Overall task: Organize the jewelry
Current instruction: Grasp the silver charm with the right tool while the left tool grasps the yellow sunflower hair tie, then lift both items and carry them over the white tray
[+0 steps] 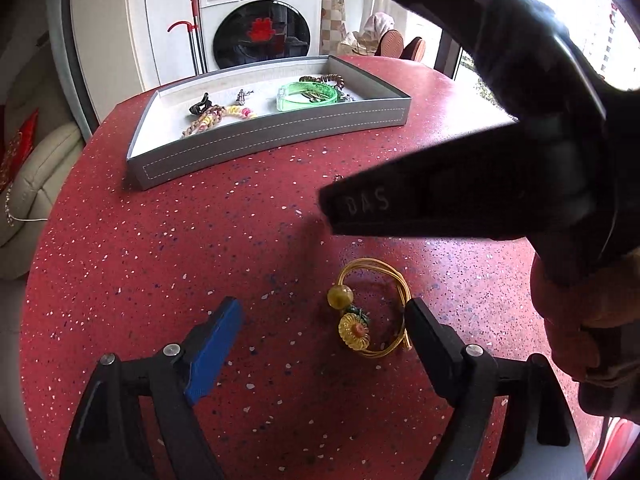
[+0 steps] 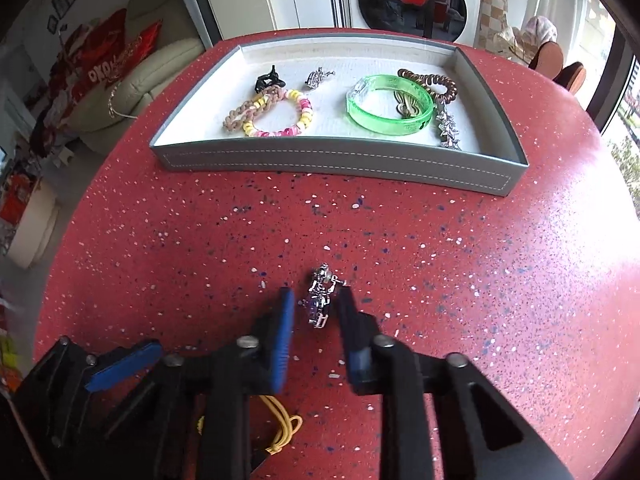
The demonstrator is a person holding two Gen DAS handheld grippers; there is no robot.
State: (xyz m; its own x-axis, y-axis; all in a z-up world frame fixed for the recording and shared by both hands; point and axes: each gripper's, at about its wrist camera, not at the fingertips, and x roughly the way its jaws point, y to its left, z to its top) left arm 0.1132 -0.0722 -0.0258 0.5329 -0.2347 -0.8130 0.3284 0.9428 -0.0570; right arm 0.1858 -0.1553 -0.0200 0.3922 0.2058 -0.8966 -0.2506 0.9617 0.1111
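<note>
A gold wire bracelet (image 1: 372, 312) with a yellow bead and flower lies on the red table between the fingers of my open left gripper (image 1: 320, 320); its right finger touches the wire. My right gripper (image 2: 316, 308) is partly closed around a small silver and purple earring (image 2: 320, 300) lying on the table; the jaws stand close on both sides with a small gap. The right gripper's body (image 1: 480, 184) hangs above the left view. A grey jewelry tray (image 2: 332, 164) at the far side holds a green bangle (image 2: 390, 106), a beaded bracelet (image 2: 280, 118) and other pieces.
The red speckled round table (image 2: 480, 280) drops off at its edges. A washing machine (image 1: 260, 20) and a beige sofa (image 1: 36, 176) stand behind it. The left gripper (image 2: 120, 360) shows at the lower left of the right wrist view, with the gold wire (image 2: 284, 428) beside it.
</note>
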